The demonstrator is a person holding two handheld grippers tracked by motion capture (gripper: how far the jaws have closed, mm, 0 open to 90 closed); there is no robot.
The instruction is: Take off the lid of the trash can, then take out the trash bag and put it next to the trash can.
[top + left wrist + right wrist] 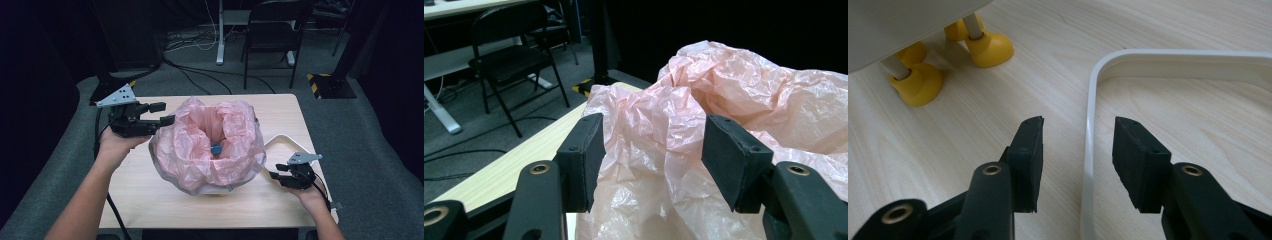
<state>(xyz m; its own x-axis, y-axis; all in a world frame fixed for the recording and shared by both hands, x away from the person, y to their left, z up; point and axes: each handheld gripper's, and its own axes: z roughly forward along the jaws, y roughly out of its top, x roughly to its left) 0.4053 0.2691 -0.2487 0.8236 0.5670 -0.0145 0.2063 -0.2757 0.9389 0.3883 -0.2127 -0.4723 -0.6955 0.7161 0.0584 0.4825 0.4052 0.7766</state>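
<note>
Forearms entering from the near edge of a pale wooden table (150,200), one gripper in each hand. Left gripper (165,114) raised at the left rim of a pink plastic bag (200,145), jaws wide, crinkled film between the pads (586,155) but not pinched. Bag billowing open at table centre over a white container on yellow feet (990,49), small blue object (216,149) at its bottom. Right gripper (1078,150) low near the right edge, jaws parted, straddling the rim of a white frame (1088,150) flat on the wood, gripping nothing.
</note>
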